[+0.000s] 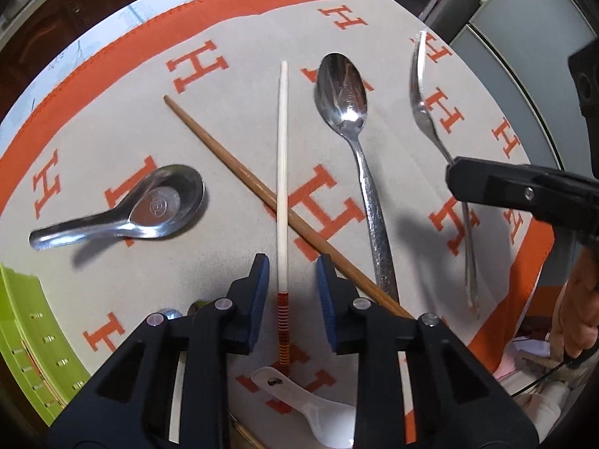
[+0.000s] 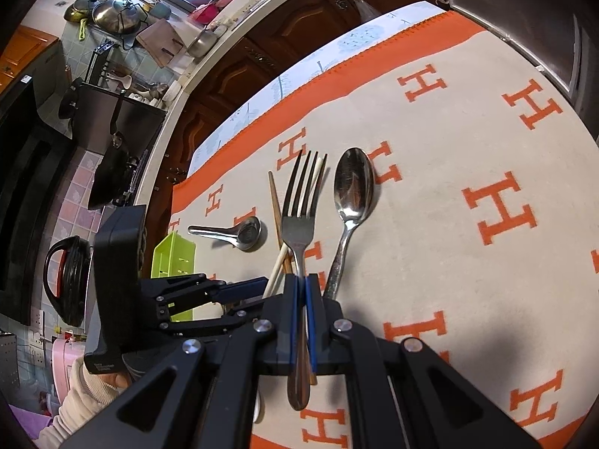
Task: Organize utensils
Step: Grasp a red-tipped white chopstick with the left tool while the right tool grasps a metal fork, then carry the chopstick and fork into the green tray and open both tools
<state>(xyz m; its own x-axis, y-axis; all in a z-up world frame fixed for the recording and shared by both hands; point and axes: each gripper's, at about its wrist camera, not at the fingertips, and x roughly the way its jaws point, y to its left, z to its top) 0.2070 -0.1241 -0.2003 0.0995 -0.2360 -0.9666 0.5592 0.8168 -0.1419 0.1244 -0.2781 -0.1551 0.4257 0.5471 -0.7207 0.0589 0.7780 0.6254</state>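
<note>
1. The right gripper (image 2: 301,292) has its fingers clamped on the handle of a steel fork (image 2: 298,220), which it holds above the cloth with the tines pointing away from the camera.
2. In the left wrist view the same fork (image 1: 423,108) hangs in the air at the right, gripped partway down its handle by the right gripper (image 1: 455,179).
3. The left gripper (image 1: 292,269) hovers low with its fingers apart, one on each side of a white chopstick (image 1: 281,172) whose near end carries red and orange bands.
4. A brown chopstick (image 1: 239,164) lies diagonally on the tabletop and crosses the white one; which lies on top is hard to tell from this angle.
5. A long steel spoon (image 1: 344,93) lies bowl up between the chopsticks and the fork, its handle running back toward the left gripper.
6. A short steel soup spoon (image 1: 164,205) rests well to the left, apart from the others.
7. A white plastic spoon (image 1: 299,404) lies near the bottom edge, partly hidden behind the left gripper.
8. A cream cloth (image 1: 393,30) with orange H letters and an orange border covers the tabletop.
9. A green slotted basket (image 1: 26,321) sits at the left edge of the cloth.
</note>
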